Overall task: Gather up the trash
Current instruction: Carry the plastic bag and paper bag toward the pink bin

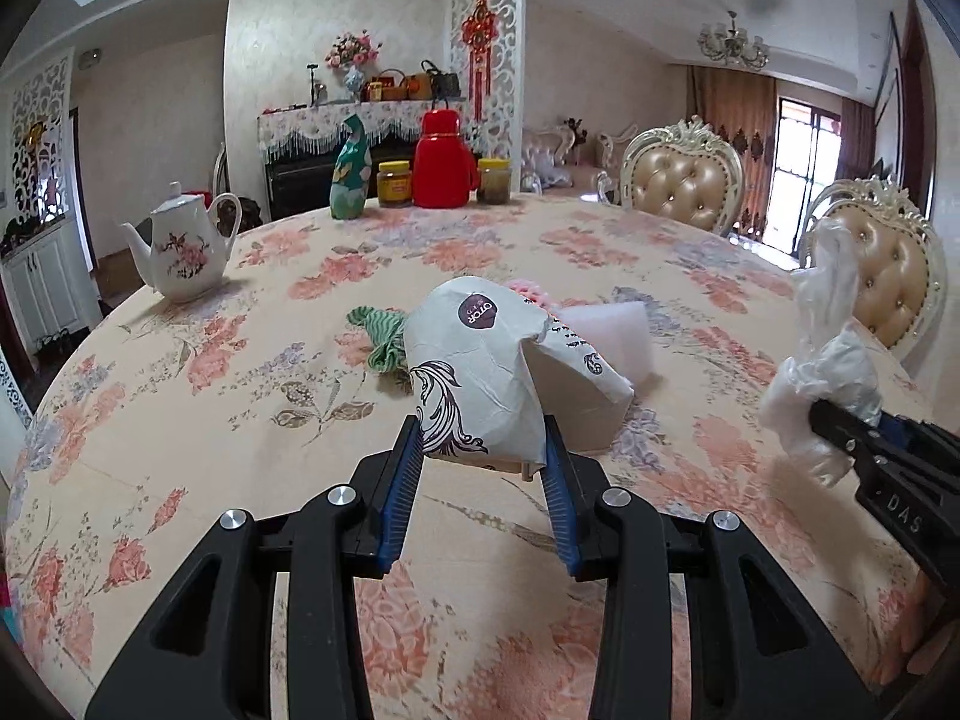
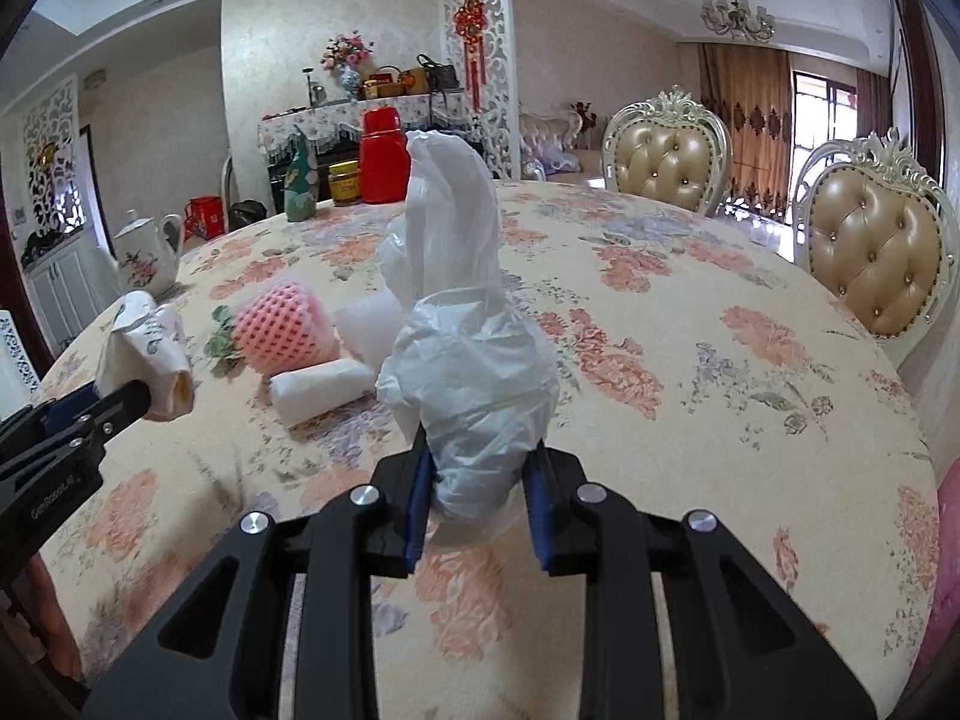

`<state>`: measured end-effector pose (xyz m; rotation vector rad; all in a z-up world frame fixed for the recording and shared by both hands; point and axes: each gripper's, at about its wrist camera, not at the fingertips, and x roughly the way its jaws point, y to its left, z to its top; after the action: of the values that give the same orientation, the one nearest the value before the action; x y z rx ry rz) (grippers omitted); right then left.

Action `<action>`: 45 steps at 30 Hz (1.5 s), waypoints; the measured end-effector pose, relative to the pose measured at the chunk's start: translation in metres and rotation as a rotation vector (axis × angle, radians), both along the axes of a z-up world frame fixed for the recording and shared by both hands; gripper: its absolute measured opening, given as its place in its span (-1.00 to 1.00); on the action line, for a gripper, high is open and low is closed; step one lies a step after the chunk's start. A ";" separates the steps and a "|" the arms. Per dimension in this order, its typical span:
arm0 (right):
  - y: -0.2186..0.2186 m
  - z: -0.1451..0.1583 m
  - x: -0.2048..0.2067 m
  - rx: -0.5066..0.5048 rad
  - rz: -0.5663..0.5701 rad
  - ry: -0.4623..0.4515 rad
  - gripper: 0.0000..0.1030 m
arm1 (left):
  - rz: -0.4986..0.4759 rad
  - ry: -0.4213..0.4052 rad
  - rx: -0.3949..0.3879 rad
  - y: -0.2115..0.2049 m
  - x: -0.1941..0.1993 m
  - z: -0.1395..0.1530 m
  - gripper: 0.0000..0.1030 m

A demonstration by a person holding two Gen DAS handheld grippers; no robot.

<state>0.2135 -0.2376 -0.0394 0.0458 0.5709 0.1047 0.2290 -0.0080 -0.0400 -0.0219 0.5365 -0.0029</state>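
Crumpled white printed paper wrapper point(image 1: 480, 372)

Both views are bright and evenly lit. Daylight enters through the window point(image 1: 801, 174) at the far right, which is blown out. Shadows on the table point(image 2: 690, 396) are soft and faint. Strong fisheye bending and dark vignetting mark the corners. Slight blur softens the white plastic bag point(image 1: 822, 360) at the frame edge.
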 end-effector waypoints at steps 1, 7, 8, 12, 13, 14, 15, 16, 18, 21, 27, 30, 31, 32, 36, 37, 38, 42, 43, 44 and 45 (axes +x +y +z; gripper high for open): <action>0.001 0.002 -0.005 0.009 0.011 -0.001 -0.49 | -0.003 -0.006 0.001 -0.001 -0.003 0.001 -0.30; 0.006 0.015 -0.032 -0.004 0.038 -0.040 -0.49 | -0.022 -0.056 -0.005 -0.012 -0.024 0.008 -0.30; 0.006 0.017 -0.037 -0.011 0.038 -0.046 -0.49 | -0.026 -0.059 -0.007 -0.013 -0.026 0.009 -0.30; -0.001 0.020 -0.050 0.008 0.036 -0.050 -0.49 | -0.049 -0.076 -0.014 -0.023 -0.034 0.013 -0.30; -0.003 0.020 -0.053 0.009 0.034 -0.052 -0.49 | -0.057 -0.082 -0.013 -0.027 -0.036 0.014 -0.30; -0.005 0.021 -0.056 0.012 0.032 -0.054 -0.49 | -0.064 -0.086 -0.011 -0.030 -0.038 0.015 -0.30; -0.007 0.022 -0.059 0.014 0.030 -0.055 -0.49 | -0.075 -0.089 -0.006 -0.035 -0.040 0.015 -0.30; -0.009 0.022 -0.062 0.015 0.028 -0.057 -0.48 | -0.081 -0.091 -0.004 -0.038 -0.041 0.016 -0.30; -0.015 0.023 -0.068 0.016 0.018 -0.064 -0.48 | -0.097 -0.096 -0.001 -0.044 -0.044 0.016 -0.30; -0.024 0.025 -0.076 0.011 0.000 -0.072 -0.48 | -0.114 -0.098 0.001 -0.052 -0.046 0.016 -0.30; -0.048 0.025 -0.090 0.008 -0.033 -0.083 -0.48 | -0.162 -0.115 0.001 -0.079 -0.051 0.018 -0.30; -0.061 0.024 -0.098 0.011 -0.051 -0.089 -0.48 | -0.198 -0.127 0.003 -0.097 -0.054 0.019 -0.30; -0.065 0.024 -0.100 0.012 -0.057 -0.089 -0.48 | -0.208 -0.129 0.002 -0.101 -0.055 0.020 -0.30; -0.069 0.023 -0.103 0.011 -0.063 -0.090 -0.48 | -0.220 -0.132 0.000 -0.107 -0.055 0.020 -0.30; -0.096 0.023 -0.117 0.016 -0.107 -0.100 -0.48 | -0.279 -0.131 0.004 -0.135 -0.054 0.020 -0.30; -0.103 0.023 -0.120 0.016 -0.121 -0.104 -0.48 | -0.299 -0.132 0.007 -0.144 -0.054 0.020 -0.30; -0.109 0.023 -0.124 0.014 -0.135 -0.106 -0.48 | -0.316 -0.134 0.010 -0.153 -0.054 0.019 -0.30; -0.145 0.022 -0.140 0.020 -0.204 -0.106 -0.48 | -0.384 -0.136 0.015 -0.189 -0.056 0.017 -0.30; -0.153 0.021 -0.143 0.019 -0.221 -0.105 -0.48 | -0.400 -0.137 0.016 -0.198 -0.057 0.017 -0.30; -0.164 0.020 -0.148 0.016 -0.245 -0.106 -0.48 | -0.418 -0.138 0.016 -0.206 -0.057 0.017 -0.30; -0.172 0.020 -0.152 0.014 -0.260 -0.106 -0.48 | -0.437 -0.138 0.016 -0.215 -0.058 0.017 -0.30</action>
<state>0.0613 -0.4095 -0.0196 0.1269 0.4546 -0.1406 0.1713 -0.2234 -0.0232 0.1107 0.3950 -0.4239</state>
